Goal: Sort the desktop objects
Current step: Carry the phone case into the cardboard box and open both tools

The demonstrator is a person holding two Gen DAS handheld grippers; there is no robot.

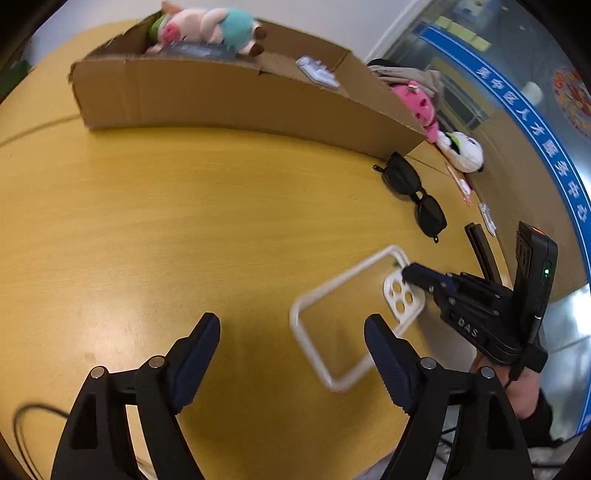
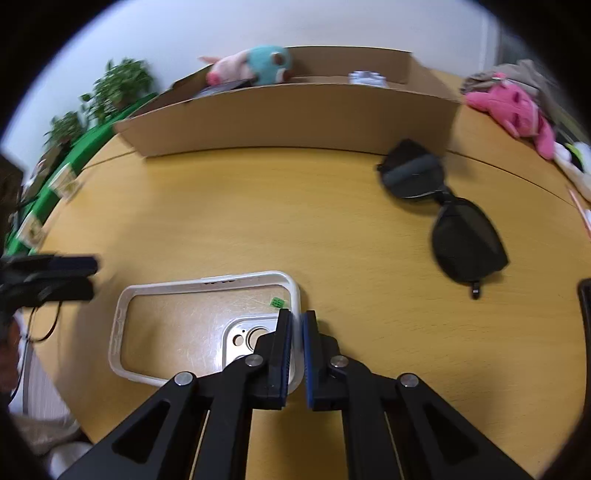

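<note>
Our right tool (image 2: 297, 332) pinches phone case (image 2: 155, 295) rim only; thin edge grip, case may slip. Left tool (image 1: 291, 343) wide, empty.

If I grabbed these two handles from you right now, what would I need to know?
Right gripper: shut on the rim of the clear phone case, beside its camera cutout.
Left gripper: open, holding nothing, just next to the case.
In the cardboard box already: pig plush, plus a few small items.
On the table, not yet sorted: sunglasses, pink plush and white plush.
Next, probably: carry the case to the box.
</note>
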